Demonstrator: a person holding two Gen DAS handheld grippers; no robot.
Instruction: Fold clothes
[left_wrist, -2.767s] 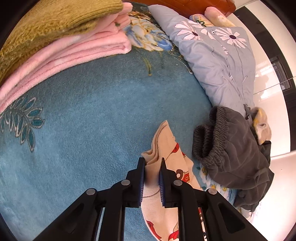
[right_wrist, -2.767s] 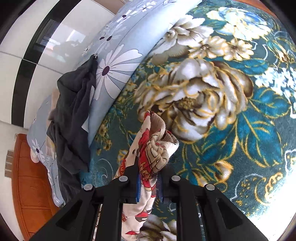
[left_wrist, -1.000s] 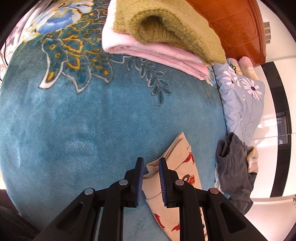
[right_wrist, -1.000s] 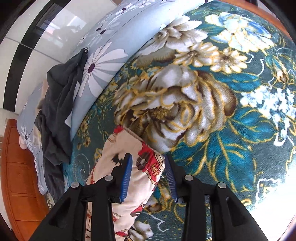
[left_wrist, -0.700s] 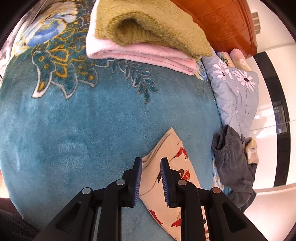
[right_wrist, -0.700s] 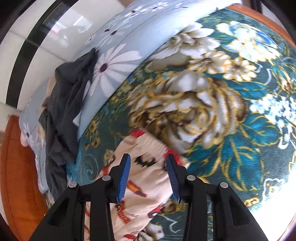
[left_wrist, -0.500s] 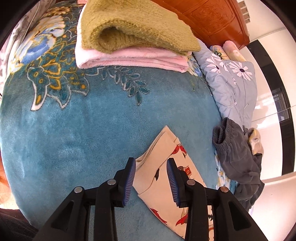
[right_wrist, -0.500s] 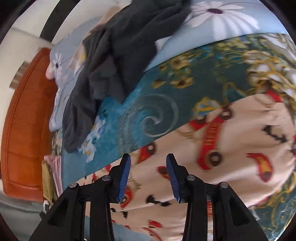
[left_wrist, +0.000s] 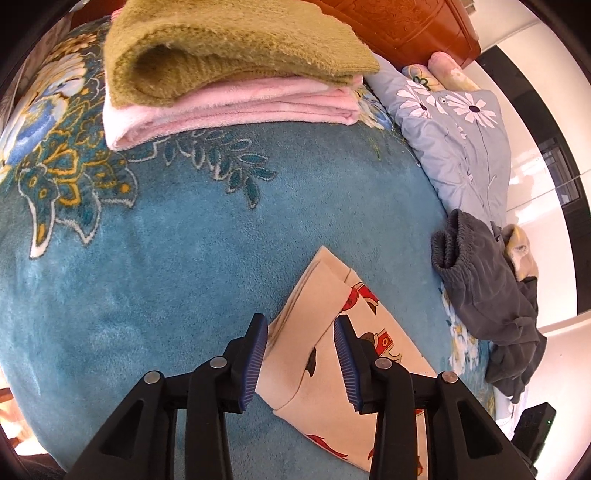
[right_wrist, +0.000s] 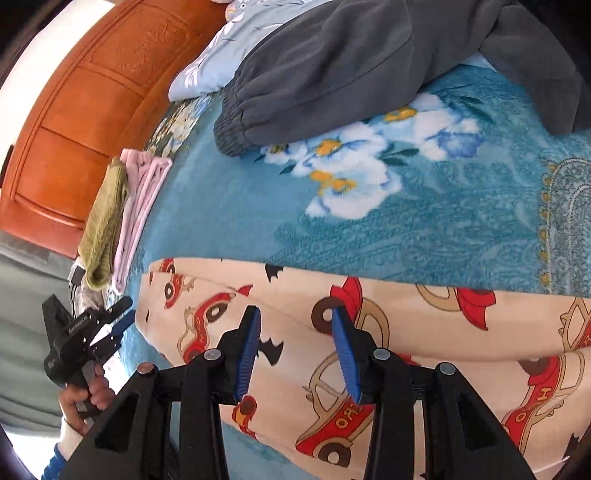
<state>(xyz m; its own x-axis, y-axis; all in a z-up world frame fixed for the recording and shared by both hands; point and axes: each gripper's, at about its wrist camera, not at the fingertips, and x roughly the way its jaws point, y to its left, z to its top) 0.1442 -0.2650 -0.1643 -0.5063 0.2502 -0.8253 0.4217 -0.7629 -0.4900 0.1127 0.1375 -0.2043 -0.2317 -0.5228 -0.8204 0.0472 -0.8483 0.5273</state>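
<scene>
Cream pants with a red car print (left_wrist: 332, 354) lie flat on the blue floral blanket (left_wrist: 166, 277); they also show in the right wrist view (right_wrist: 424, 332). My left gripper (left_wrist: 300, 354) is open and empty, above the pants' leg end. My right gripper (right_wrist: 295, 349) is open and empty, above the middle of the pants. The left gripper shows in the right wrist view (right_wrist: 120, 314) at the far left, held by a hand.
A folded olive sweater (left_wrist: 221, 48) lies on folded pink cloth (left_wrist: 240, 107) near the wooden headboard (right_wrist: 74, 129). Crumpled dark grey pants (left_wrist: 491, 288) lie beside a grey daisy-print quilt (left_wrist: 461, 136). The grey pants also show in the right wrist view (right_wrist: 351, 66).
Both grippers let go of the car-print pants and opened. The pants now lie spread flat. The right gripper swung from the floral end toward the headboard side.
</scene>
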